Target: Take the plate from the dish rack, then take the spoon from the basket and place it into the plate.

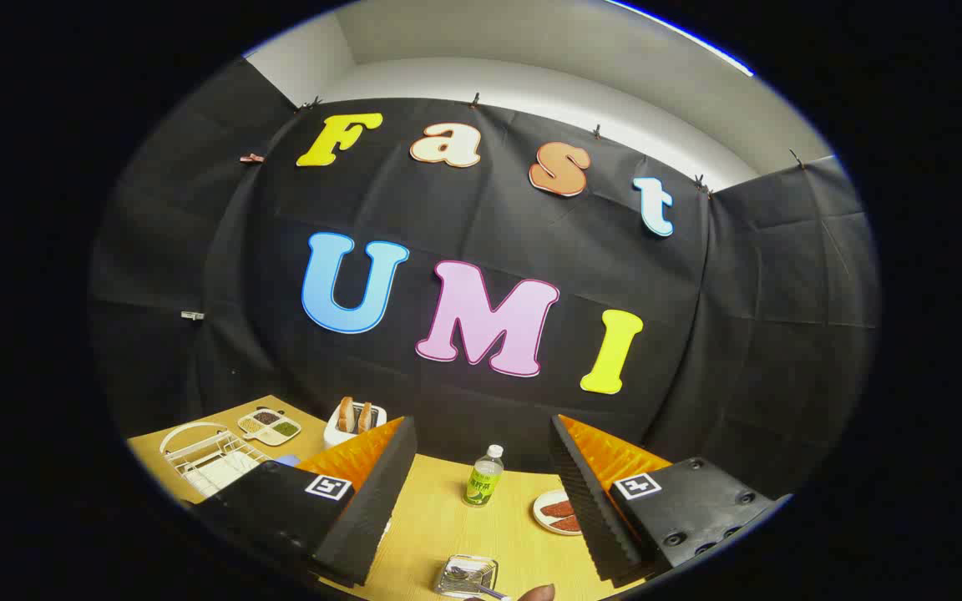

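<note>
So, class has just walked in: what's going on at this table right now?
A person is holding a handheld gripper above a wooden table, its fingers open and gripping nothing. A white dish rack sits off to the left of the fingers. Between the fingers stands a small bottle, and nearer lies a small wire basket with a spoon in it. A plate of food sits by the right finger, and a toaster with bread stands at the back. Nothing has been picked up yet.
</note>
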A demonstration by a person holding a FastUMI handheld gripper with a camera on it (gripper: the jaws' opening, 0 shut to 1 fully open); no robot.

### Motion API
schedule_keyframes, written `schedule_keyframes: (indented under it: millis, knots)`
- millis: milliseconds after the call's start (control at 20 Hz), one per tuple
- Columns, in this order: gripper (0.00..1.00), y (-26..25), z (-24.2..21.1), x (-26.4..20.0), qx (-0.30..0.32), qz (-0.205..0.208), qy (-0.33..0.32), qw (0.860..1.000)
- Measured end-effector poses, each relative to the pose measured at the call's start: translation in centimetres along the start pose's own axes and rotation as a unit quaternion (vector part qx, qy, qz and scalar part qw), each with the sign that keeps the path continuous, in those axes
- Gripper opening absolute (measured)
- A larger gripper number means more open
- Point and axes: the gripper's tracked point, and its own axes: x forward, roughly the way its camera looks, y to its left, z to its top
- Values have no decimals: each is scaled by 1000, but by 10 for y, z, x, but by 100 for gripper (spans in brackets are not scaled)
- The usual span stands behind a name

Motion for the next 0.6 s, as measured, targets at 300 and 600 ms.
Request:
schedule_keyframes:
  millis: [300,600]
  knots:
    - [98,2,-2,-2,0,-1,3,1000]
    - [98,7,-4,-3,-2,3,7,1000]
